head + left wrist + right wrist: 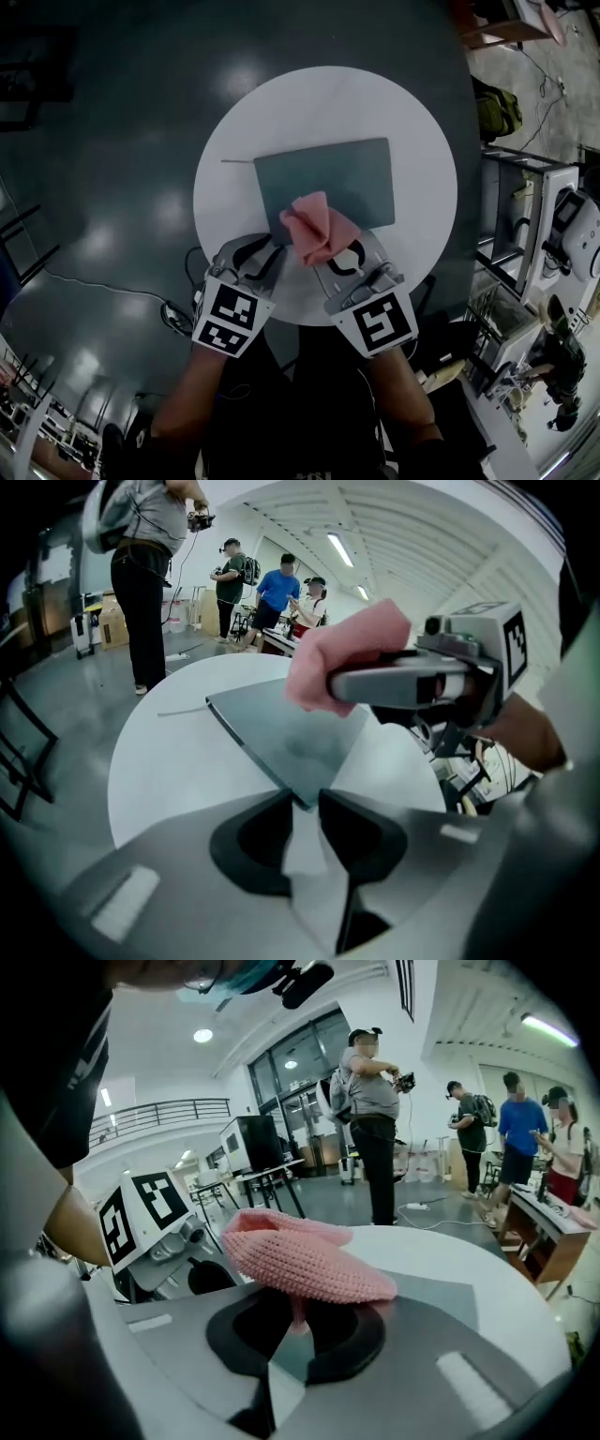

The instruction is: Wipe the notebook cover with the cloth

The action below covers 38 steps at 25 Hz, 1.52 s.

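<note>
We see the notebook point(347, 178) lying mid-table point(234, 131), its near-left corner pinched in the almost closed left gripper point(307, 799). The right gripper point(292, 1314) is clamped on the pink cloth point(300, 1258), over the notebook's near edge

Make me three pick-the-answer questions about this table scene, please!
1. Where does the flat dark grey notebook lie? A on the round white table B on the floor C on a chair
2. What colour is the knitted cloth? A blue B pink C yellow
3. What are the right gripper's jaws doing? A wide open, empty B closed on the cloth C holding a pen
Answers: 1A, white tabletop shows round it; 2B, pink in every view; 3B, cloth pinched between its jaws.
</note>
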{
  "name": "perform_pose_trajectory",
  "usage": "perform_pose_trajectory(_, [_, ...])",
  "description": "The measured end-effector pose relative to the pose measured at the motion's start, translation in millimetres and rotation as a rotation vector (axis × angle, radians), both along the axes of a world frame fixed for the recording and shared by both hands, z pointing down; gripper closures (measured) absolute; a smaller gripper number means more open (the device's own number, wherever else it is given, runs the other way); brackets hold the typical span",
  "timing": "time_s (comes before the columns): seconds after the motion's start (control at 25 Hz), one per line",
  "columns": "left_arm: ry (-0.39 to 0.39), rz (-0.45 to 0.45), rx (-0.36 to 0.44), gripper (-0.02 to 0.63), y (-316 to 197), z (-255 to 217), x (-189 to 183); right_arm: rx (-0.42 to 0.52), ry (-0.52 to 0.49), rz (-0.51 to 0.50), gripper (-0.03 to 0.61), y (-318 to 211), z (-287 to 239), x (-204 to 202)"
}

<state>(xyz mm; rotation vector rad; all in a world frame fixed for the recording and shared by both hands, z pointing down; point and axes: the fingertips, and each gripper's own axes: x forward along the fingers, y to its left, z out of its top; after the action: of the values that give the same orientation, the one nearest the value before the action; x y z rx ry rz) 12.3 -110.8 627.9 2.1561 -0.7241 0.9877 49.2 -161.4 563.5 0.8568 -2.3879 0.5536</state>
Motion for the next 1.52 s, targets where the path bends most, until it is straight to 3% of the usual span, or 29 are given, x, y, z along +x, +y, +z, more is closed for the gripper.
perform_pose_trajectory(0.24, [0.000,-0.001,0.011,0.522,0.8,-0.4,-4.6,-0.043,-0.006,-0.073,0.552,11.5,26.7,-49.7])
perform_pose_trajectory(0.56, [-0.010,-0.001,0.011,0.522,0.1,0.1,-9.4,-0.037,0.100,-0.088,0.552,14.1,44.9,-54.2])
perform_pose_trajectory(1.16, [-0.013,-0.013,0.002,0.522,0.4,-0.2,0.3,-0.022,0.232,0.144,0.552,-8.4,51.7,102.5])
perform_pose_trajectory(1.52, [-0.022,-0.011,0.003,0.522,2.6,1.1,6.9,-0.018,0.274,0.215,0.552,-10.6,54.3,155.5])
